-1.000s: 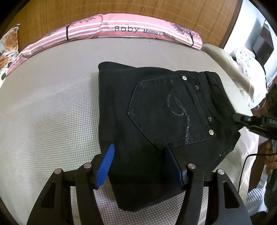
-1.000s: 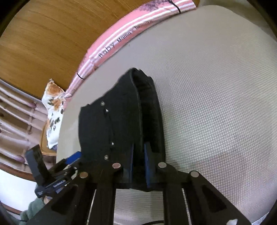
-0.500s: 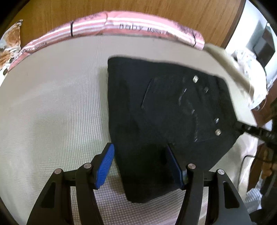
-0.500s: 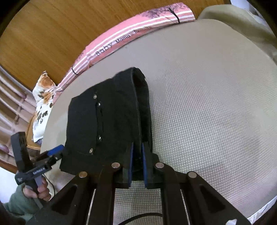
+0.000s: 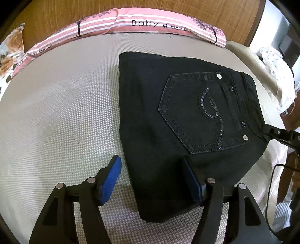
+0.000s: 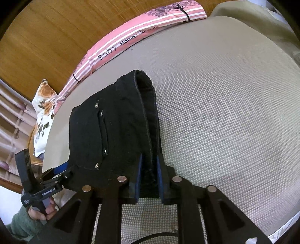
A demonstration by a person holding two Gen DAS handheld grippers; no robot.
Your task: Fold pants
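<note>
Clearly "Baby Mama's" on pink pillow [image 5: 150,24], right hand-held gripper [image 6: 149,180] clamping black pants [image 5: 178,112], left hand-held gripper [image 5: 151,180] spread wide.

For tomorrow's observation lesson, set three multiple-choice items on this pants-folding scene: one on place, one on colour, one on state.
1. Where does the pink striped pillow lie?
A. on the pants
B. along the bed's far edge
C. on the floor

2. What colour are the pants?
A. black
B. white
C. red

3. How is the right hand-held gripper?
A. open, empty
B. shut on the pants
C. out of view

Answers: B, it borders the wooden headboard; A, dark denim throughout; B, its blue pads pinch the waistband while the left hand-held gripper stays open.
</note>
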